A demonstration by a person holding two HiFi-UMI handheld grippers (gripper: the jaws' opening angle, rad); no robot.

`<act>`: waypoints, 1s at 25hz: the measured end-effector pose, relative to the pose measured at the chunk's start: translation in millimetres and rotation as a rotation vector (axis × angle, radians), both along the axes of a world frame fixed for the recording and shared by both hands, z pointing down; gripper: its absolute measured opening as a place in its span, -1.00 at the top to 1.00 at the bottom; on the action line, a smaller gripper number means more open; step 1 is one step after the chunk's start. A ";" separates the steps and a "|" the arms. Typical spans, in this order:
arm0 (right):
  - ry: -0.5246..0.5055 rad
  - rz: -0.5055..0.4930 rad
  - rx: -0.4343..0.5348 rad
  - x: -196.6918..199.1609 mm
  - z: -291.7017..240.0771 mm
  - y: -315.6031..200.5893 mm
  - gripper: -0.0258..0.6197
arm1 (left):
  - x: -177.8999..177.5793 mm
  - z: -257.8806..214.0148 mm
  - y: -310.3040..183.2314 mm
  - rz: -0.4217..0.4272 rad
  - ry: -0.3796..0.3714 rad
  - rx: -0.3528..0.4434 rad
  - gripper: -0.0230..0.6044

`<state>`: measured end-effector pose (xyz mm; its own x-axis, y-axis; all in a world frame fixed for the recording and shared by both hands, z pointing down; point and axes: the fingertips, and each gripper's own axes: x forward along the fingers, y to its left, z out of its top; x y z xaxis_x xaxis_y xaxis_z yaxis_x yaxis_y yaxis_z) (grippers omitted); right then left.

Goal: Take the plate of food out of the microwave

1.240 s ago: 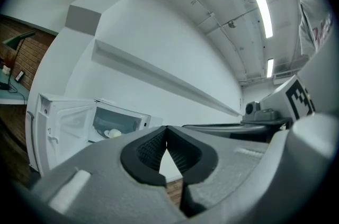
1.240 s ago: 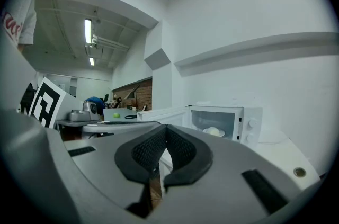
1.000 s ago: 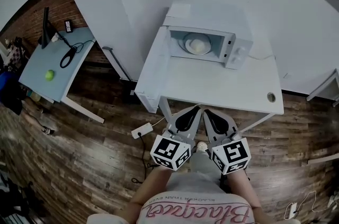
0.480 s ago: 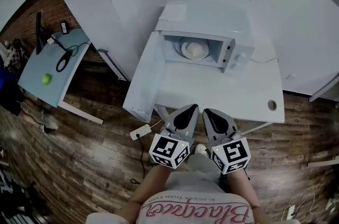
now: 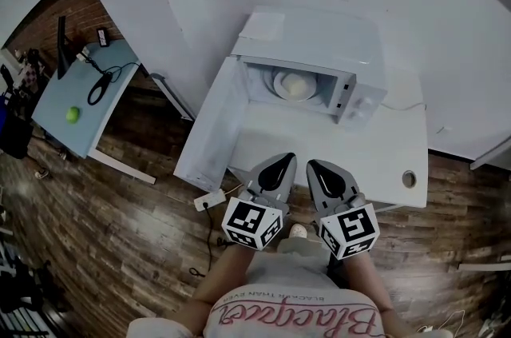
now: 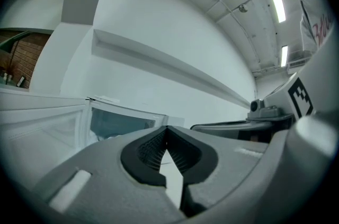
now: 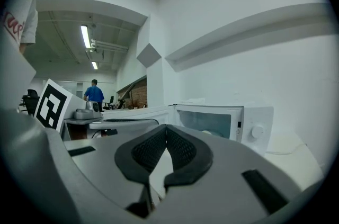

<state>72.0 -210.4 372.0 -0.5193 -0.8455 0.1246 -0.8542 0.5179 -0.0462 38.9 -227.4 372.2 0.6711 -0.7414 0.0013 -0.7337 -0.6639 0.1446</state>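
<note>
A light blue table (image 5: pixel 97 122) stands at the far left on the brown wooden plank floor (image 5: pixel 120 248), with a small green ball (image 5: pixel 73 113) and a looped black cable (image 5: pixel 100 89) lying on it. Right of it, the white microwave door (image 5: pixel 207 137) hangs wide open, swung out past the left edge of the white rectangular table (image 5: pixel 319 145). The white box-shaped microwave (image 5: pixel 319 37) sits at the back of that table. The round white plate (image 5: pixel 279 79) with its pale mound of food (image 5: pixel 297 87) rests inside the cavity, well apart from both tools.

The grey left gripper (image 5: pixel 284 159) is held low over the table's near edge. Its black ribbed pads (image 6: pixel 153 149) are pressed together at the tips, with nothing between them. The grey right gripper (image 5: pixel 316 165) is just beside it, its jaws likewise pressed together and empty.

Each gripper carries a cube of black-and-white square markers. Pink cursive lettering (image 5: pixel 299 322) on the person's white shirt, upside down here, begins "Blac"; the rest is unclear. A round hole (image 5: pixel 409 179) pierces the table's right corner.
</note>
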 end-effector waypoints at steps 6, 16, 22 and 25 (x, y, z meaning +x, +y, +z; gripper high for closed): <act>-0.006 -0.040 -0.004 16.0 1.2 -27.6 0.88 | 17.8 0.9 -28.0 -0.021 -0.008 -0.004 0.92; -0.075 -0.042 -0.055 33.5 18.7 -64.6 0.87 | 19.0 20.5 -48.4 -0.067 -0.023 -0.038 0.92; -0.086 -0.055 -0.059 26.7 22.9 -69.9 0.87 | 8.5 25.6 -57.7 -0.101 -0.001 -0.047 0.92; -0.090 -0.054 -0.059 27.9 24.5 -73.5 0.87 | 9.6 26.4 -63.3 -0.104 -0.001 -0.042 0.92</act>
